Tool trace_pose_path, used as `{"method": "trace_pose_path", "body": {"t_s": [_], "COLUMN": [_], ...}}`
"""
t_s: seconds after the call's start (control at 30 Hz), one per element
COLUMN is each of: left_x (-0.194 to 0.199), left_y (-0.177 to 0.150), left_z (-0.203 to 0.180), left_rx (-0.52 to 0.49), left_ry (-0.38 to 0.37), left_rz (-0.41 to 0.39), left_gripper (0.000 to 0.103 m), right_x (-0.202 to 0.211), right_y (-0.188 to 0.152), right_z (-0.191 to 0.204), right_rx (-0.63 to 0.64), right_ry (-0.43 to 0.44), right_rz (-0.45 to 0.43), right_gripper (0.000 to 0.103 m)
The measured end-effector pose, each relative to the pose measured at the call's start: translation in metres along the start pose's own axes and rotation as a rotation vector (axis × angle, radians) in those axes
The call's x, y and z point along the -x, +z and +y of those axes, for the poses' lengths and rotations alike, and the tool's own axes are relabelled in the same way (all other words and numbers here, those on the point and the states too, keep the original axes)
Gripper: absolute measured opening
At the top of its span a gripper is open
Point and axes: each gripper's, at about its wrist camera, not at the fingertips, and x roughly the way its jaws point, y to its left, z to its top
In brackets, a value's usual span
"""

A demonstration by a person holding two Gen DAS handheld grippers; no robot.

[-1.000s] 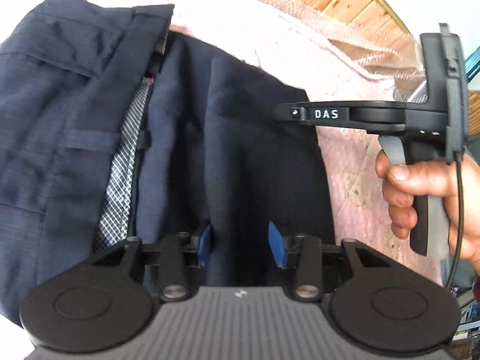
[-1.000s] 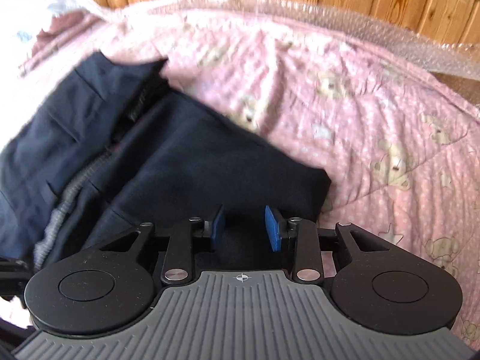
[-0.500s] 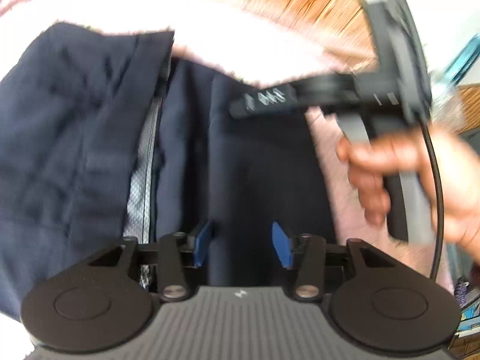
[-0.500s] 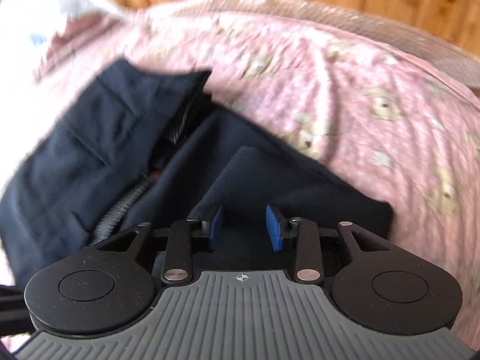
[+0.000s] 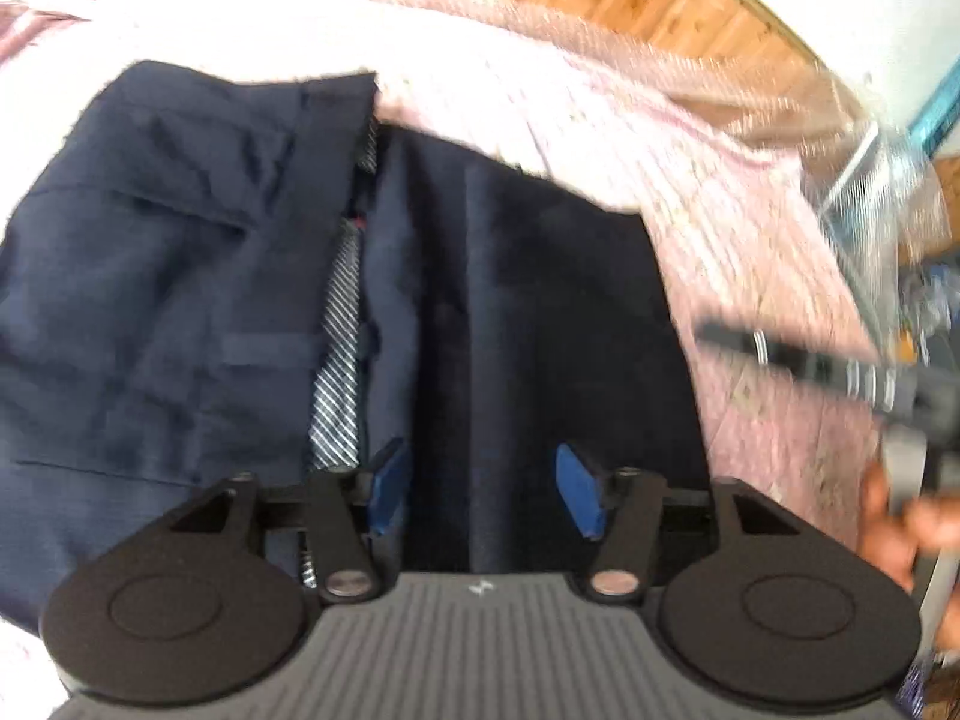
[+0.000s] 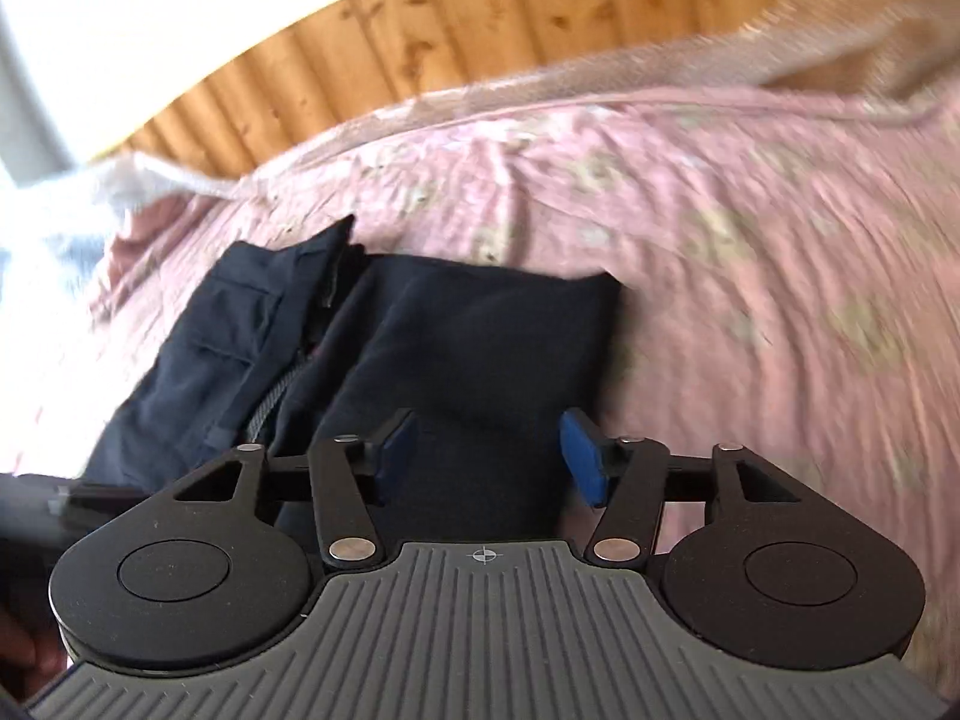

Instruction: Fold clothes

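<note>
The trousers (image 6: 372,354) lie on the pink bedspread (image 6: 720,276), doubled over into a compact dark rectangle with the waistband and its striped lining (image 5: 339,336) turned up along the left half. The left gripper (image 5: 480,489) hangs low over the near edge, blue pads well apart with nothing between them (cloth shows under the gap, not in it). The right gripper (image 6: 489,459) is just as wide open and empty, higher and farther back, so its view takes in the whole bundle. That stance fits either letting go after laying a fold or lining up for another; I cannot tell which.
</note>
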Motion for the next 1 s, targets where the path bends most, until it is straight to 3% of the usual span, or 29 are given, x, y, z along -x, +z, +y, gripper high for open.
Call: {"method": "trace_pose_path", "body": {"t_s": [0.1, 0.23, 0.3, 0.37, 0.47, 0.77, 0.9, 0.93, 1.0], "left_x": [0.010, 0.013, 0.008, 0.003, -0.005, -0.039, -0.049, -0.050, -0.052], "left_y": [0.009, 0.026, 0.037, 0.047, 0.061, 0.065, 0.059, 0.057, 0.054], "left_z": [-0.004, -0.018, -0.031, -0.044, -0.065, -0.098, -0.100, -0.099, -0.098], "left_rx": [0.021, 0.002, -0.036, -0.074, -0.142, -0.313, -0.419, -0.459, -0.537], "left_ry": [0.001, -0.010, -0.024, -0.037, -0.039, -0.076, -0.048, -0.032, 0.001], "left_rz": [-0.027, -0.028, -0.006, 0.015, 0.051, 0.175, 0.241, 0.244, 0.250], "left_gripper": [0.070, 0.080, 0.080, 0.086, 0.085, 0.085, 0.085, 0.079, 0.030], "right_x": [0.006, 0.003, 0.002, 0.000, 0.005, 0.030, 0.034, 0.033, 0.032], "right_y": [-0.022, -0.039, -0.048, -0.057, -0.062, -0.059, -0.063, -0.064, -0.065], "right_z": [-0.011, 0.004, 0.012, 0.020, 0.030, 0.078, 0.102, 0.107, 0.118], "right_rx": [-0.075, -0.009, 0.025, 0.058, 0.100, 0.279, 0.341, 0.351, 0.363], "right_ry": [0.020, 0.024, 0.026, 0.029, 0.030, 0.000, -0.015, -0.016, -0.011], "right_rz": [0.051, 0.064, 0.071, 0.078, 0.055, -0.082, -0.123, -0.131, -0.142], "right_gripper": [0.057, 0.059, 0.055, 0.031, 0.013, 0.008, 0.008, 0.007, 0.007]}}
